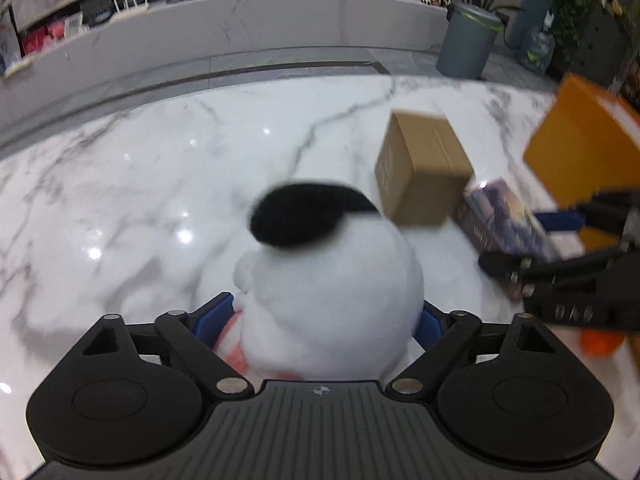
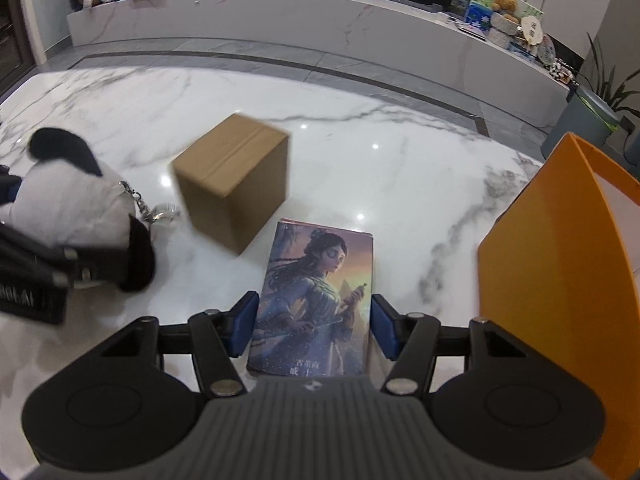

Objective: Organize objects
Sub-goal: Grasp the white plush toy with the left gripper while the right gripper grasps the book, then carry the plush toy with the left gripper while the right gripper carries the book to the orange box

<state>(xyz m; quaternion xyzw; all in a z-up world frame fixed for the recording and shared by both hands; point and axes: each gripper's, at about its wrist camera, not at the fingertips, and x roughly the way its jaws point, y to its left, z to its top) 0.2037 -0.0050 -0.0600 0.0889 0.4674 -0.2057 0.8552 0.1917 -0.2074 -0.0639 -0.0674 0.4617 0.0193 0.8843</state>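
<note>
Plush toy [image 1: 336,280] between left gripper [image 1: 320,320] jaws on marble table [image 1: 140,184]

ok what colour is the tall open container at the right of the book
Orange container, plain, with a paler inside; the right wrist view shows it best.

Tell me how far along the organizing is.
Nothing looks put away: the cardboard box sits loose on the marble table. In hand: the left gripper straddles the plush toy, the right gripper straddles the book, jaws not clearly clamped. Left: moving all three, perhaps to the orange container.
</note>
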